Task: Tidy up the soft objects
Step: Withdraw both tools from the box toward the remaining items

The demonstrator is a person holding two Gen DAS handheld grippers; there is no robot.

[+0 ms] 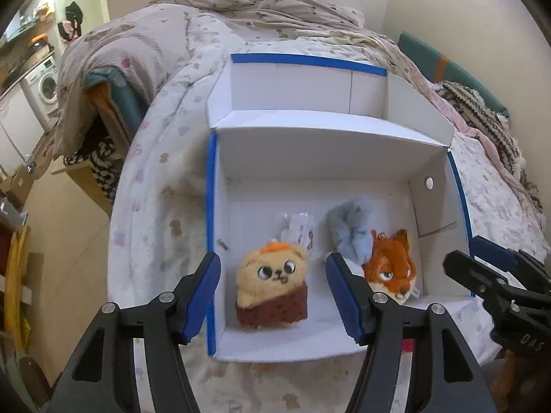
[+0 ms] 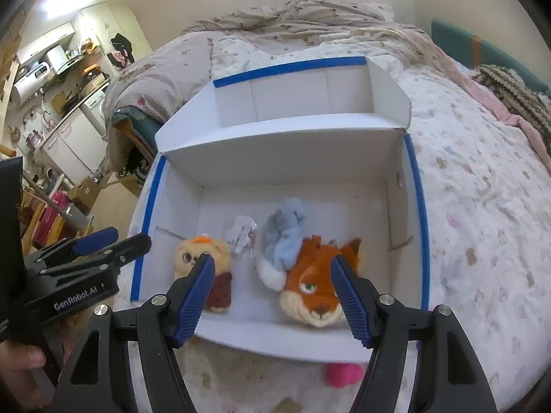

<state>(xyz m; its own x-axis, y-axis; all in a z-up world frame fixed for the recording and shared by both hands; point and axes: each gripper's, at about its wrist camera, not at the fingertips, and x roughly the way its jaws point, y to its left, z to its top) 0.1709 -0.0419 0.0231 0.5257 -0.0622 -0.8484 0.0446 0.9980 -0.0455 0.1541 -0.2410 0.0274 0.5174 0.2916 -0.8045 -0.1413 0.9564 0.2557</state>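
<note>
The white cardboard box (image 1: 427, 158) with blue-taped edges lies open on the bed (image 2: 482, 179), its lid folded back, and four soft things already sit on its floor: a tan plush bear (image 1: 272, 282) with an orange cap and brown base near the left wall, a small clear packet (image 1: 299, 229) behind it, a blue-grey fluffy scrunchie (image 1: 351, 230) toward the middle, and an orange fox-head plush (image 1: 392, 268) touching the scrunchie on the right. One pink plush item (image 2: 342, 373) lies on the bed just outside the box's near wall, partly hidden in the right wrist view, and looks like the piece left to put away. The left tongs (image 1: 273, 296) hang released above the bear with nothing between the blue pads, and the right tongs (image 2: 273, 292) are likewise released and empty above the fox, neither touching anything. All these toys should be light and squashy, so they will deform under the pads rather than slip; a pinch across the thick middle of the body should hold better than catching an ear or loose fur. The packet is likely the slick one and may slide out of a shallow grip.
</note>
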